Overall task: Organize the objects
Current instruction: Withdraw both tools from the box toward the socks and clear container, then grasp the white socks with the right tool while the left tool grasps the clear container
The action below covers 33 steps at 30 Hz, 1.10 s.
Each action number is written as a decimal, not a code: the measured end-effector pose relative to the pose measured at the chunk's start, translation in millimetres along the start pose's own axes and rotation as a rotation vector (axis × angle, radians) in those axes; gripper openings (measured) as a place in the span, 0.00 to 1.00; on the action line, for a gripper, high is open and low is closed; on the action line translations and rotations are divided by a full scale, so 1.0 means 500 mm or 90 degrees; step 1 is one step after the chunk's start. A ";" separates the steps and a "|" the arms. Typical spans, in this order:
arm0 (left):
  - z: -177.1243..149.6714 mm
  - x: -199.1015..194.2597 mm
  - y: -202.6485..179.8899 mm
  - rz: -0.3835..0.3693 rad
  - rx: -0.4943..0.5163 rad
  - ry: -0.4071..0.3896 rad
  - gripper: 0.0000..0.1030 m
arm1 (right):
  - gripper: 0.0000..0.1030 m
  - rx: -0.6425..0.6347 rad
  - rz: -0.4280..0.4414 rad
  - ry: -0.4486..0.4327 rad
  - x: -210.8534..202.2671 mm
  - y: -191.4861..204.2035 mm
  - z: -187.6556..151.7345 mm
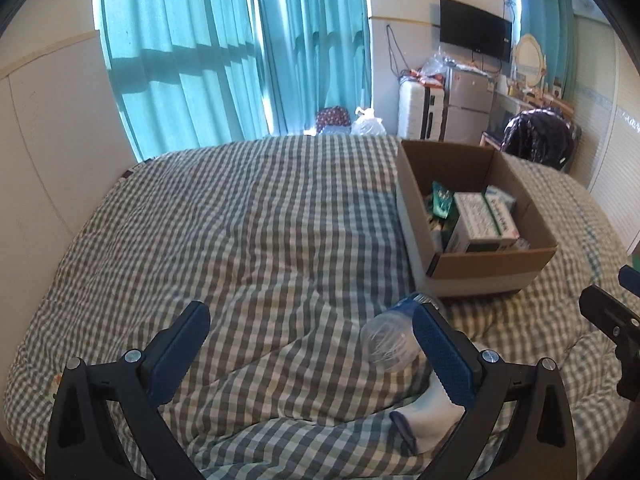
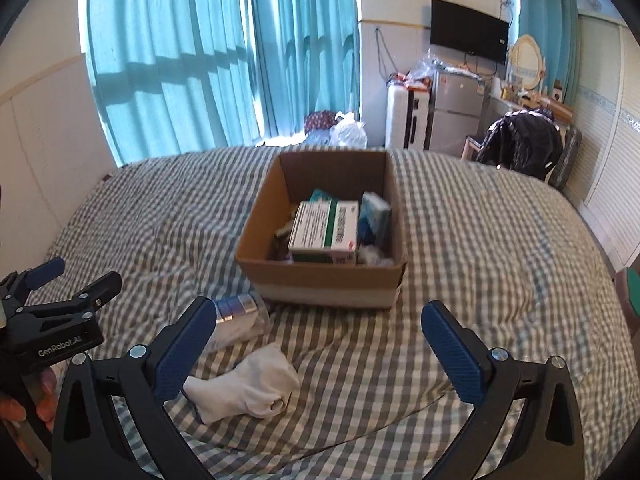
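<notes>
An open cardboard box [image 1: 492,266] [image 2: 320,276] stands on the checked bed and holds several small packages, among them a white and green carton [image 2: 326,226]. A clear plastic bottle [image 1: 390,338] [image 2: 240,316] lies on its side just in front of the box. A white sock [image 2: 248,390] [image 1: 426,418] lies nearer to me. My left gripper [image 1: 310,348] is open and empty, its right finger beside the bottle. My right gripper [image 2: 320,346] is open and empty above the sock, facing the box.
The checked duvet [image 1: 240,220] covers the whole bed, with folds near me. Teal curtains [image 1: 224,52] hang behind. A fridge [image 2: 456,110], a suitcase, a wall TV and a chair with dark clothes [image 2: 520,142] stand beyond the bed's far right.
</notes>
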<state>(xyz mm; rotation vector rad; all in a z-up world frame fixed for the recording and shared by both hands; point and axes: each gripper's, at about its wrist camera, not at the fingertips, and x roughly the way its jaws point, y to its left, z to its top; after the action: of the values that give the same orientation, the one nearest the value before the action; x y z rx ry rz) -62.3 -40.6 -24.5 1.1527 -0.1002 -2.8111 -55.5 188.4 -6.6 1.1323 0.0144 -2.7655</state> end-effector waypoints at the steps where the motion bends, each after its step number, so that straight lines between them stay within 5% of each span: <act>1: -0.010 0.015 -0.002 0.002 0.001 0.007 1.00 | 1.00 -0.001 0.000 0.004 0.008 0.003 -0.005; 11: -0.083 0.107 -0.024 0.036 0.068 0.040 1.00 | 1.00 -0.020 0.030 0.071 0.104 0.043 -0.070; 24: -0.105 0.165 0.010 0.048 0.023 0.105 1.00 | 0.99 -0.043 0.100 0.166 0.182 0.102 -0.127; 33: -0.109 0.177 0.008 0.041 0.027 0.119 1.00 | 0.80 -0.057 0.110 0.234 0.235 0.123 -0.162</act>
<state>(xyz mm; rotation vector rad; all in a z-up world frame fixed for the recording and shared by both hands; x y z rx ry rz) -86.4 -56.0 -124.5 1.3884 -0.1788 -2.6436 -72.8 116.9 -143.6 1.5195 0.0785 -2.3510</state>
